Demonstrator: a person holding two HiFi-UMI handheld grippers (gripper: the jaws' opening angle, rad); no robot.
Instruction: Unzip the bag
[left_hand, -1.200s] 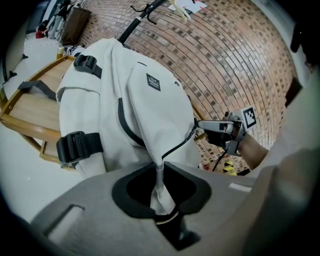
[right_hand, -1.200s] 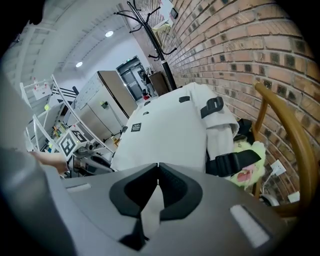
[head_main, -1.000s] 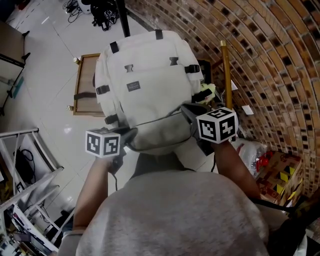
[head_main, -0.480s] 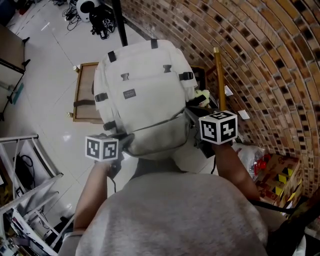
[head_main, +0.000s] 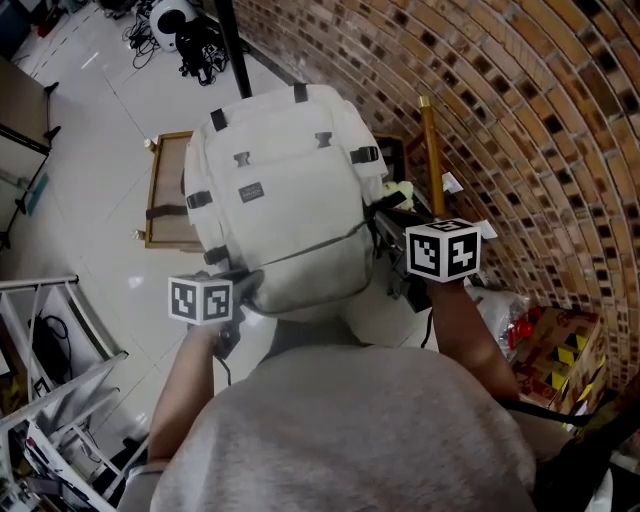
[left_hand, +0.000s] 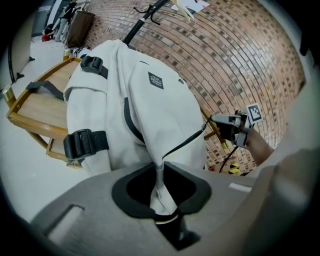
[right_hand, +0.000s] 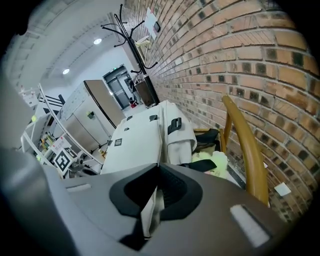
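Note:
A white backpack (head_main: 280, 190) with black buckles hangs in front of me, held between both grippers. Its dark zipper line (head_main: 310, 250) curves across the lower part from left to right. My left gripper (head_main: 243, 287) is shut on a fold of white fabric at the bag's lower left, and that fold shows pinched between its jaws (left_hand: 161, 200). My right gripper (head_main: 378, 226) is shut on a thin white tab at the zipper's right end, which shows between its jaws (right_hand: 151, 205). In the left gripper view, the zipper (left_hand: 182, 142) runs taut towards the right gripper (left_hand: 220, 127).
A wooden chair frame (head_main: 165, 190) stands behind the bag. A brick wall (head_main: 520, 120) rises close on the right, with a yellow wooden post (head_main: 430, 150) beside it. A black coat stand (head_main: 228, 40) is behind, a metal rack (head_main: 40, 300) at the left, and boxes (head_main: 560, 335) at the lower right.
The bag has risen slightly in the view. My right gripper has moved a little to the right at the zipper's end. Both grips are unchanged.

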